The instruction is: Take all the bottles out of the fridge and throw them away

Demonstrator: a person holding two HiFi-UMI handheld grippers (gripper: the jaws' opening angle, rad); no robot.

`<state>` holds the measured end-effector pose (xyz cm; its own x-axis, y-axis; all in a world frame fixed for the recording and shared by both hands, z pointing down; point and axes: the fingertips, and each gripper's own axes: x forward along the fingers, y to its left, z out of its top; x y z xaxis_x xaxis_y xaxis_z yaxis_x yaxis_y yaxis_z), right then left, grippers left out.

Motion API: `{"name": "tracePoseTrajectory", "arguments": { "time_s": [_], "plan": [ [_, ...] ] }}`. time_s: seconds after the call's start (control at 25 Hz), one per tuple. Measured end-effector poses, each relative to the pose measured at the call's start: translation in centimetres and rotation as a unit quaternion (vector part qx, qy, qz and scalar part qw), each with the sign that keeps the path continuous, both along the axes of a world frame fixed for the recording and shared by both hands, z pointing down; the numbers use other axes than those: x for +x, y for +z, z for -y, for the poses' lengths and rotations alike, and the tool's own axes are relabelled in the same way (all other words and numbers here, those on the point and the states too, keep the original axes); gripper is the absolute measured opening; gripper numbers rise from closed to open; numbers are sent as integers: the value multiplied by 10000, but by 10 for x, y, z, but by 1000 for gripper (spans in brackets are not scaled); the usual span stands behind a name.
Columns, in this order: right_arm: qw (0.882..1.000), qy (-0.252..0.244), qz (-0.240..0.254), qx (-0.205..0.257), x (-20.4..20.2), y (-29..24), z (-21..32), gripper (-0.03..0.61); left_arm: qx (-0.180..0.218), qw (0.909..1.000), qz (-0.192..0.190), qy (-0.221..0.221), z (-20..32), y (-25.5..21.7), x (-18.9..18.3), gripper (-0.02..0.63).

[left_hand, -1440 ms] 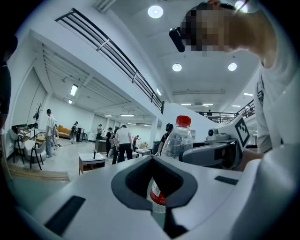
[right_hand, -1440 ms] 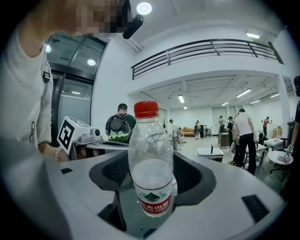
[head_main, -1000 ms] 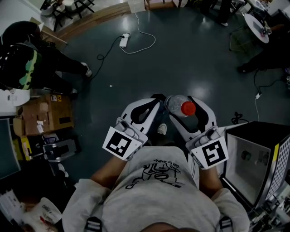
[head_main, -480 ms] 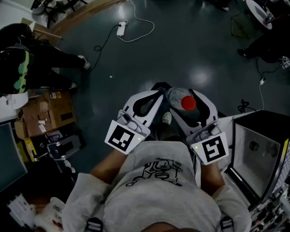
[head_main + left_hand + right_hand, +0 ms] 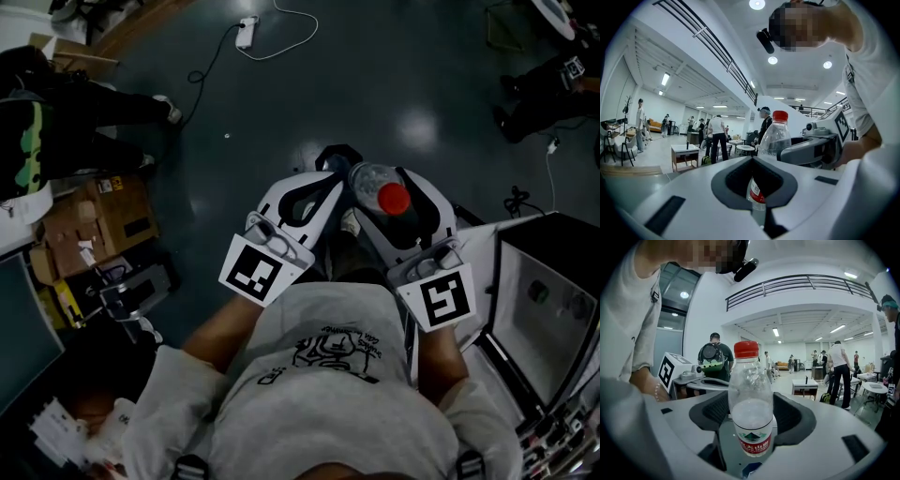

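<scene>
One clear, red-capped bottle (image 5: 751,380), roughly half full of clear liquid, stands upright clamped between the right gripper (image 5: 752,420) jaws, outside the open fridge (image 5: 553,309), while the left gripper (image 5: 754,178) jaws sit closed and empty beside it.

The water bottle (image 5: 750,404) is shown clear, capped in red, its label (image 5: 753,442) banded white and red with a green triangle. The left gripper (image 5: 323,178) and right gripper (image 5: 380,180) are finished white, padded black, marked with black-and-white squares.
</scene>
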<state>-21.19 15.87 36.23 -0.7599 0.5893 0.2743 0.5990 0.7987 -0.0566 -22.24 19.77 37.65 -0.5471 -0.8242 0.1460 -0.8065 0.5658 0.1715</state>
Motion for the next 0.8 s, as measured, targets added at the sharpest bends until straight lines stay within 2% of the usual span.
{"name": "tracePoseTrajectory", "arguments": {
  "time_s": [0.8],
  "plan": [
    [9995, 111, -288, 28, -14, 111, 4, 305, -153, 9993, -319, 83, 1, 101, -13, 12]
  ]
}}
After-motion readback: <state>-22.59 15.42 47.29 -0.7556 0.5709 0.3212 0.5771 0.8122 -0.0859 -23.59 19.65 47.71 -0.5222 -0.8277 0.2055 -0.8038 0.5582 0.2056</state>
